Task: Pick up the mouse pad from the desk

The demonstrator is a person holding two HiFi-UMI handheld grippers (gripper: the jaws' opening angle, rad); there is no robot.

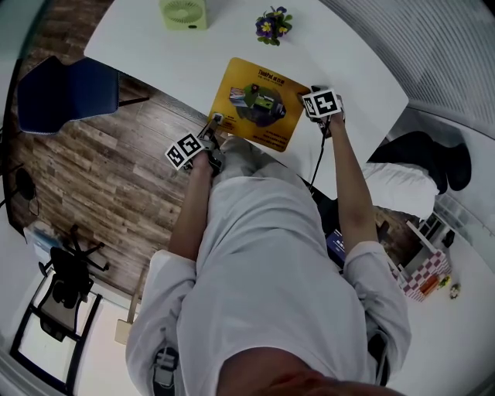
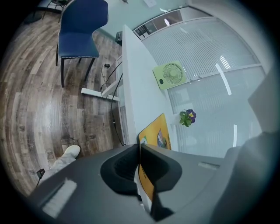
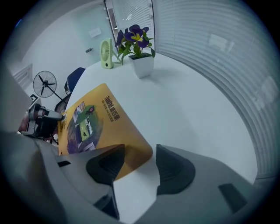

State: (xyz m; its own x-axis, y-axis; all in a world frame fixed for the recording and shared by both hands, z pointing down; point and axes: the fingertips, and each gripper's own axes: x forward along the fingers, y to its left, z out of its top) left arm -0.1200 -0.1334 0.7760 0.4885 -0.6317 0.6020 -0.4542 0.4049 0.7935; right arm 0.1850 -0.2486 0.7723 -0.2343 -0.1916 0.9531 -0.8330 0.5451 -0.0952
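A yellow mouse pad with a printed picture lies on the white desk, reaching over the near edge. My left gripper is at the pad's left near corner. In the left gripper view the jaws are shut on the thin edge of the mouse pad. My right gripper hangs over the pad's right corner, pointing steeply down. In the right gripper view its jaws stand open either side of that corner of the mouse pad, with the pads apart from it.
A green desk fan and a potted purple flower stand at the desk's far side. A blue chair is on the wood floor to the left. Window blinds run along the desk's right.
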